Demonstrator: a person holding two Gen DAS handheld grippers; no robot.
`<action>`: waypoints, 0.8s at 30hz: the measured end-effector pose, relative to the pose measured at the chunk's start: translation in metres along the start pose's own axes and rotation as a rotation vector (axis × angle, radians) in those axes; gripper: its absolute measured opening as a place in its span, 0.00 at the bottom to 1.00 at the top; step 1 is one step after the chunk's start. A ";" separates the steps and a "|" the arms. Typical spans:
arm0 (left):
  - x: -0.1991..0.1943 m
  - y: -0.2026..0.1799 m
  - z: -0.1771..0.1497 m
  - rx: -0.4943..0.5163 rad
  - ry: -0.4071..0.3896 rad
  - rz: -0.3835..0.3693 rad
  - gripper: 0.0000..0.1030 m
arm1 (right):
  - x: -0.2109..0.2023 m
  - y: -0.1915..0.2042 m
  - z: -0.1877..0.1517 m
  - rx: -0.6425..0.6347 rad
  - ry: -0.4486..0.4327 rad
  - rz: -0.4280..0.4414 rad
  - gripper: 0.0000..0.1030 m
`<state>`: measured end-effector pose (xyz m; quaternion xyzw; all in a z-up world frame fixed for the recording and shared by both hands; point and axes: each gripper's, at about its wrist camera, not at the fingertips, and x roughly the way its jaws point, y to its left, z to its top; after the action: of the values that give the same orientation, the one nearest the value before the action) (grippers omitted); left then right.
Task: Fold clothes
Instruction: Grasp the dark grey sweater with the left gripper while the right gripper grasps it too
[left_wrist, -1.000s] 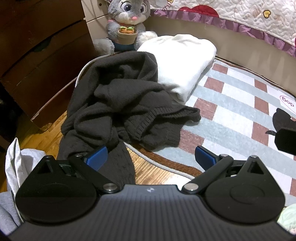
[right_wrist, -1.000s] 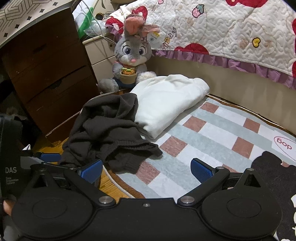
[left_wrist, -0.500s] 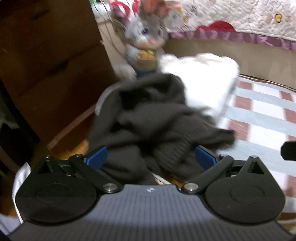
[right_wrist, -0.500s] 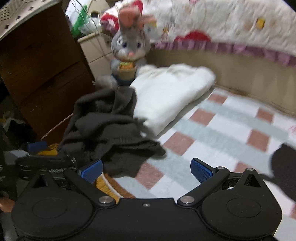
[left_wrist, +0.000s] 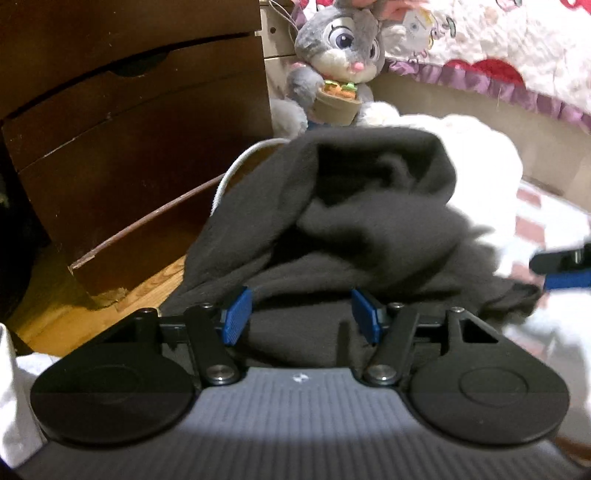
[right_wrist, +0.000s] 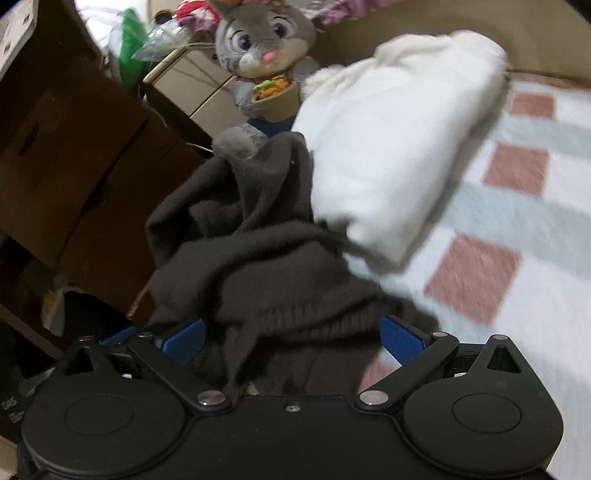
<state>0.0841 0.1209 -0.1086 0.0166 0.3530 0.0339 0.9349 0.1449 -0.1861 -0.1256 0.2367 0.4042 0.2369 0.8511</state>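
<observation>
Left gripper (left_wrist: 301, 314): blue pads partway in, jaws have just been closing, dark knit between them. Pads not visibly pressing on the fabric, so I read it as not yet clamped. Right gripper (right_wrist: 293, 341): jaws spread wide, straddling a ribbed edge of the same garment, nothing pinched.

Task item is the dark sweater (left_wrist: 369, 229), a crumpled heap at the near-left edge of the checked rug (right_wrist: 517, 206), part of it spilling onto the wood floor (left_wrist: 147, 288). It lies straight ahead of and under both sets of fingers. Both views are motion-blurred, so fine contact is hard to call.

Key relation: the heap's long axis runs away from the grippers, from the near ribbed hem toward the folded white garment (right_wrist: 399, 155), which its far end overlaps or butts against; can't tell which. Left pads sit over the bulk of the pile, right pads over the hem side nearer the rug. Both are about equally close; the left is further along on its grab. In the left view the right gripper's blue pad shows at the right edge, so the two are side by side across the hem.

My read: the step is a two-point pickup at the near edge, then lift and spread before any fold. Risk is catching several layers at once.

Behind it all: plush rabbit (left_wrist: 340, 62), brown dresser (left_wrist: 129, 147), quilted bedspread (left_wrist: 498, 48).
</observation>
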 end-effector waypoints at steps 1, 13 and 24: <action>0.006 0.002 -0.005 0.004 0.011 0.002 0.58 | 0.007 0.003 0.001 -0.045 -0.003 -0.012 0.98; 0.026 0.000 -0.026 0.009 0.057 -0.119 0.84 | 0.054 0.083 -0.027 -0.700 0.025 -0.155 0.90; 0.057 -0.007 -0.041 0.042 0.021 -0.047 0.80 | 0.071 0.052 -0.009 -0.382 -0.010 -0.082 0.26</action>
<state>0.1004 0.1184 -0.1774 0.0276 0.3636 0.0045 0.9311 0.1663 -0.1015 -0.1406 0.0554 0.3573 0.2732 0.8914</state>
